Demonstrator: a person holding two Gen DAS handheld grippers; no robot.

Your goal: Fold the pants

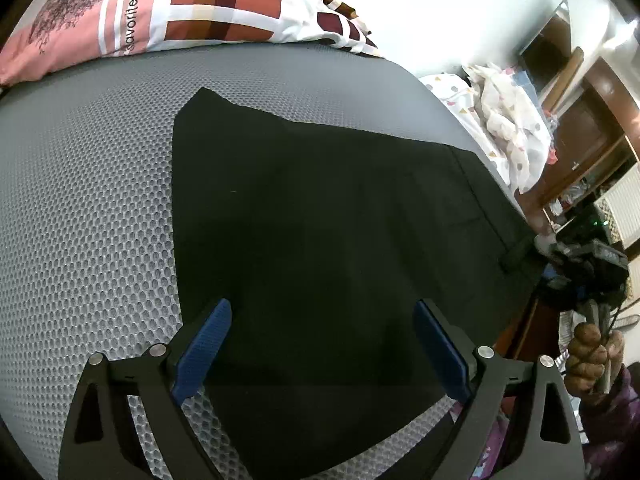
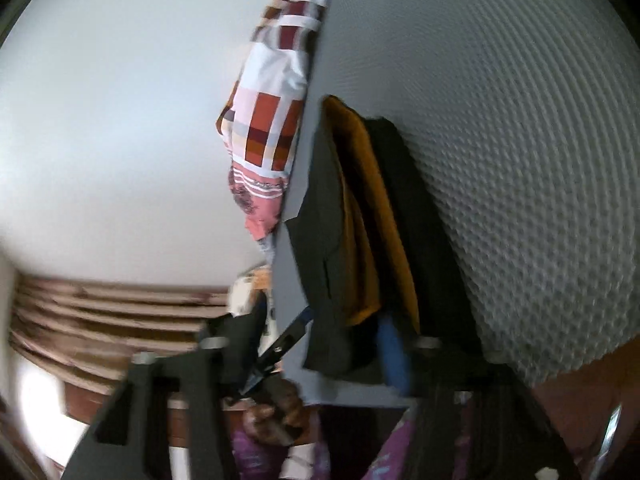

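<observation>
Black pants lie flat on the grey mesh bed cover, waistband toward the right edge. My left gripper is open just above the near part of the pants, blue pads spread wide, holding nothing. The right gripper shows at the right edge of the left wrist view, at the bed's side by the waistband. The right wrist view is rolled sideways and blurred: the right gripper stands wide open with one blue pad against the dark pants' edge. An orange garment lies beside them.
Patterned pillows lie along the bed's far edge. A white printed blanket is heaped at the right. Wooden shelves and a dark bag stand beyond the bed's right side. My hand shows at lower right.
</observation>
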